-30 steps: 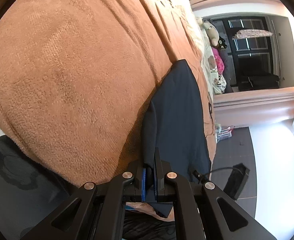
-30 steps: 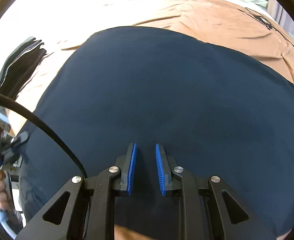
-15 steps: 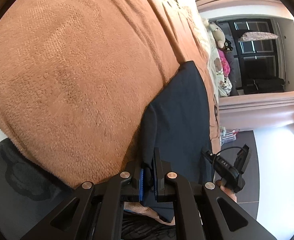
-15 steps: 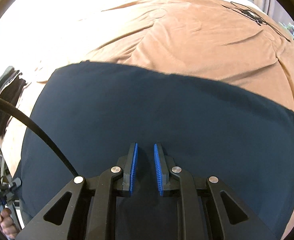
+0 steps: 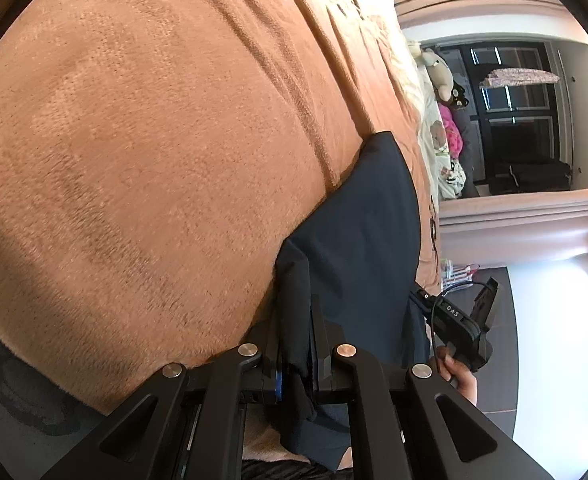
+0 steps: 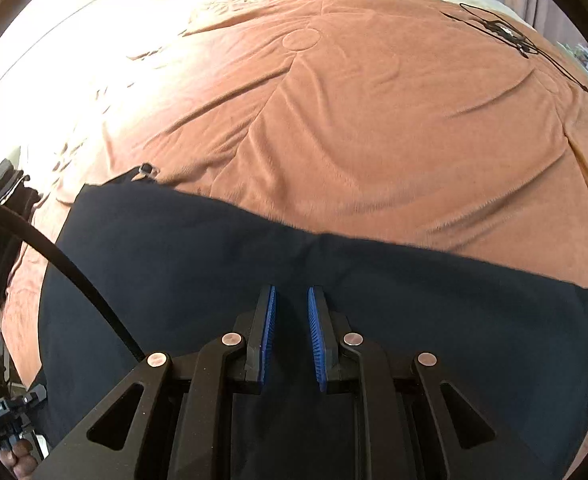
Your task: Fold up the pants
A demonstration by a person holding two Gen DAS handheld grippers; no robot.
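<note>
Pants (image 6: 373, 300) smooth dark navy cloth, flat on fuzzy orange blanket (image 6: 373, 120).

Two black hand-held grippers, blue pads

The left hand-held gripper (image 5: 295, 344) and right hand-held gripper (image 6: 292, 332) have angular black linkage arms, silver round screws and ribbed blue pads (image 6: 317, 340); a black cable (image 6: 74, 276) curves at left.

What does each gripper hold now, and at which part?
The left gripper is shut on an edge of the dark pants. The right gripper holds nothing; its jaws stand apart above the cloth.
</note>
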